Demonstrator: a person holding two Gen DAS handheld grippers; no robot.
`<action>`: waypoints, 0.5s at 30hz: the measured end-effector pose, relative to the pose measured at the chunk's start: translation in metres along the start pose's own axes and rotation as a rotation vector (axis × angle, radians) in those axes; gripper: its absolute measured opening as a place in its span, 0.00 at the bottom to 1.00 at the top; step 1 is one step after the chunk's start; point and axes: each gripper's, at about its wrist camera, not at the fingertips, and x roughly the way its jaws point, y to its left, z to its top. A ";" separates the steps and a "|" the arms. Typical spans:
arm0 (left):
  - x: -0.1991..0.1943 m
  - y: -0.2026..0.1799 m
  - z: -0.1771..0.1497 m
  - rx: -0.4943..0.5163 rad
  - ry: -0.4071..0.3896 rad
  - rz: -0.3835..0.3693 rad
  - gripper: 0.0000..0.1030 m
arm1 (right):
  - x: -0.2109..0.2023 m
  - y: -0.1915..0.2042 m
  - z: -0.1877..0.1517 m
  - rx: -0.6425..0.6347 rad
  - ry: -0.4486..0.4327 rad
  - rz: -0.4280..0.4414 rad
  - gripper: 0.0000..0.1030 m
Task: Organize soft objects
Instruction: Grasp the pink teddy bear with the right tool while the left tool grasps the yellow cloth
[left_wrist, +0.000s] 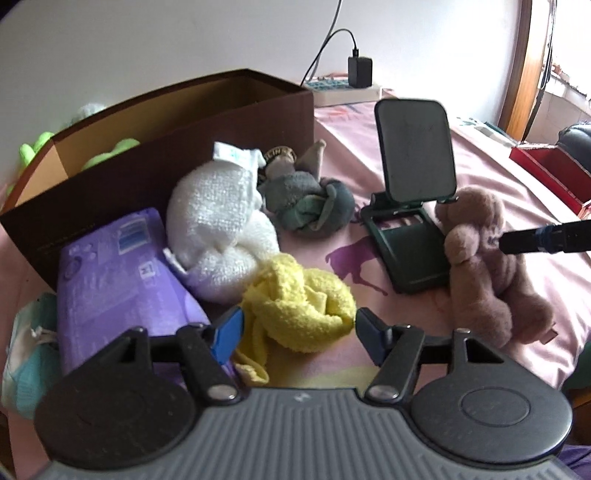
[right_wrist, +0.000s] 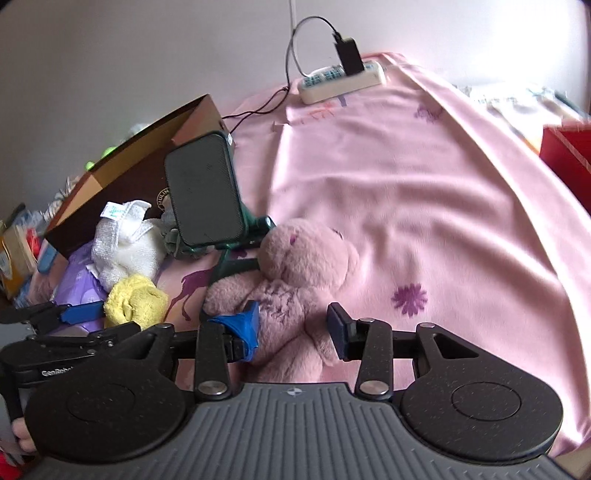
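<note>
My left gripper is open with a crumpled yellow cloth between its fingers on the pink bed. A white towel bundle, a grey-green cloth toy and a purple soft pack lie by the brown cardboard box. My right gripper is open around the body of a pink plush bear, which lies on the bed; whether the fingers touch it I cannot tell. The bear also shows in the left wrist view, with a right finger at it.
A dark green phone stand stands between the cloths and the bear. A power strip with a charger lies at the head of the bed. A red box sits at the far right. Green soft things lie in the cardboard box.
</note>
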 end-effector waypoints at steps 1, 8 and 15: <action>0.002 -0.001 0.000 0.007 -0.001 0.009 0.67 | 0.000 -0.001 0.000 0.006 0.002 0.012 0.27; 0.014 -0.008 0.005 0.036 0.010 0.030 0.69 | -0.001 -0.013 0.001 0.018 0.034 0.051 0.29; 0.027 -0.019 0.000 0.080 0.014 0.083 0.69 | 0.006 -0.019 -0.003 0.080 0.074 0.081 0.38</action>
